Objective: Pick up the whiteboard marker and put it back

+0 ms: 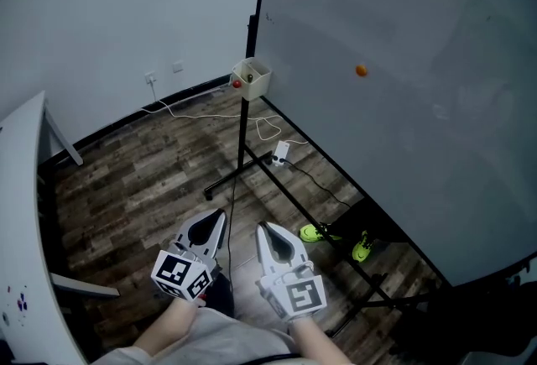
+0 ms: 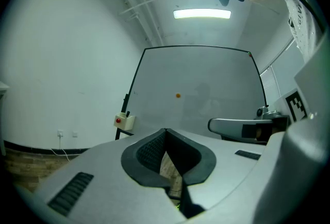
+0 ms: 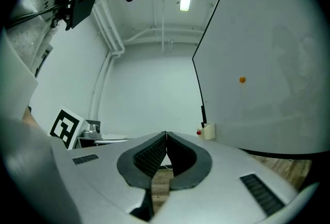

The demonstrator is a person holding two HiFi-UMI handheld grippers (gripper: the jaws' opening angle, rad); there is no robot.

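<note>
A bare office or lab room: standing whiteboard [image 1: 403, 86], wood-plank floor [image 1: 151, 187], strip ceiling light [image 2: 202, 13].

Open air from left gripper [image 1: 220, 214] and right gripper [image 1: 262, 226] up to the holder box [image 1: 251, 78], whiteboard [image 1: 403, 86] walling the right side, black stand pole [image 1: 243, 137] and base bar [image 1: 294, 200] ahead, power strip [image 1: 281, 152] and white cable [image 1: 268, 130] on wood floor [image 1: 151, 187], white table [image 1: 25, 212] bounding the left.
</note>
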